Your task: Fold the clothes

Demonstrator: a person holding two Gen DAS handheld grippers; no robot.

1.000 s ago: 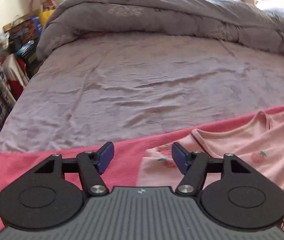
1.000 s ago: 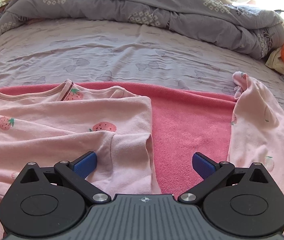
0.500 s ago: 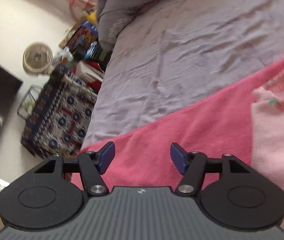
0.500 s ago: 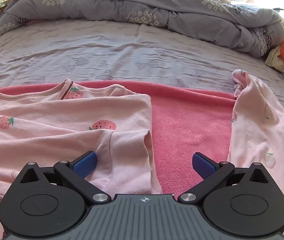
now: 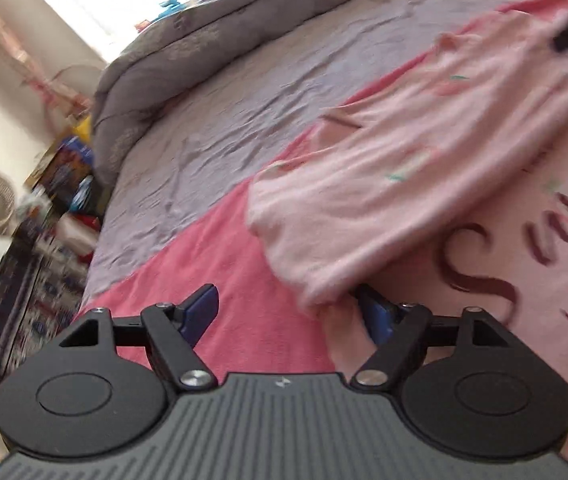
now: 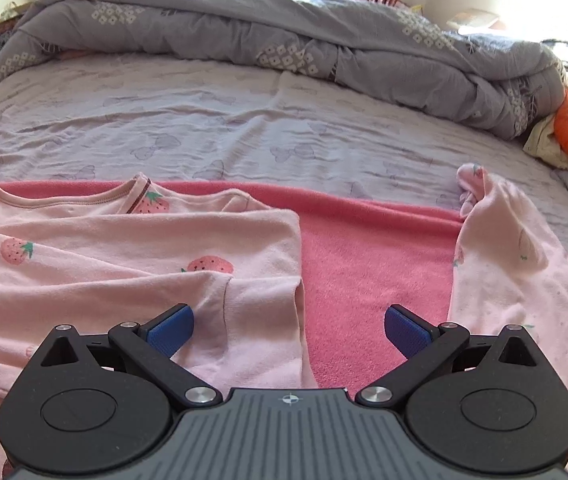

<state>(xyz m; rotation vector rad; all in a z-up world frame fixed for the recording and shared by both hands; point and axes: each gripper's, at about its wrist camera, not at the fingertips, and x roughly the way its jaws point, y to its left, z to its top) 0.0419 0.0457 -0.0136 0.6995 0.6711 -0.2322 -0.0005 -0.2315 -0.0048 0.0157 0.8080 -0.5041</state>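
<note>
Pink shirt [image 5: 424, 168] cuff lies between the opening, empty left gripper [image 5: 290, 312] jaws.

Daylight floods in from a blown-out window [image 5: 83, 8] at upper left of the left wrist view, which is streaked with motion blur. The right wrist view is sharp and evenly lit, glare at its upper right. Fisheye bending curves both frames' edges.

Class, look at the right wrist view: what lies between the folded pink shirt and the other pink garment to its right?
Between the pink shirt and the other pink garment, only a bare strip of pink towel shows in the right wrist view.
</note>
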